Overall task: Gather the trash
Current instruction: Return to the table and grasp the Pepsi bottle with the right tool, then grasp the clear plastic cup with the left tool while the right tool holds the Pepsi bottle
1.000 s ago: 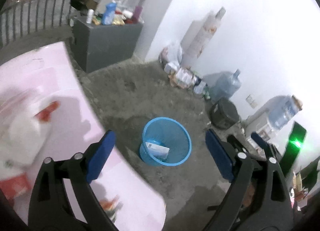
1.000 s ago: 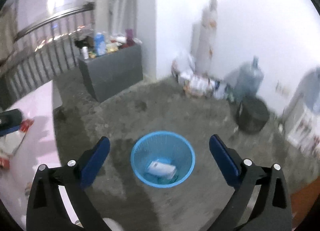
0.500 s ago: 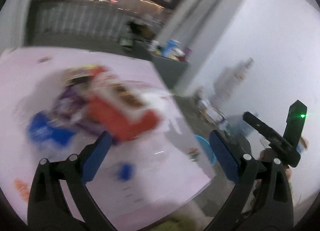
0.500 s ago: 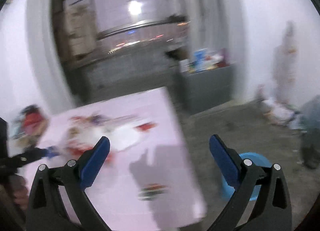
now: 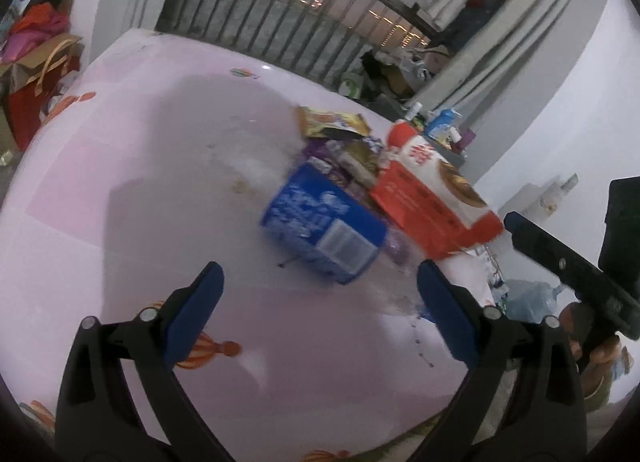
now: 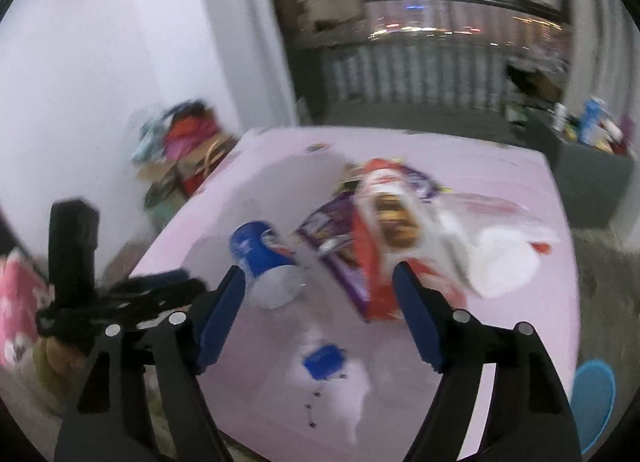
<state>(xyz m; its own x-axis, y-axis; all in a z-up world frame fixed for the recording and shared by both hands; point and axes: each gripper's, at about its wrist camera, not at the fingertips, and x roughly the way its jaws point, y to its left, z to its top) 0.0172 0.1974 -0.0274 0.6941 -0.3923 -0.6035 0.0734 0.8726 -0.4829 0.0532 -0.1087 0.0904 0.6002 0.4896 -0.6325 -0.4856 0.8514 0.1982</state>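
I see a pink tablecloth-covered table [image 5: 132, 190] in a white-walled room, with a barred railing [image 5: 280, 22] behind it. A heap of trash sits on it: a blue cup container [image 5: 320, 226] on its side, touching a red and white box [image 5: 432, 202], with purple wrappers [image 6: 336, 238] between. My left gripper [image 5: 318, 302] hovers wide open just short of the blue container; my right gripper [image 6: 318, 302] is equally wide, empty. Only the right view shows the blue bin [image 6: 594, 398] on the floor and a small blue cap [image 6: 322, 358].
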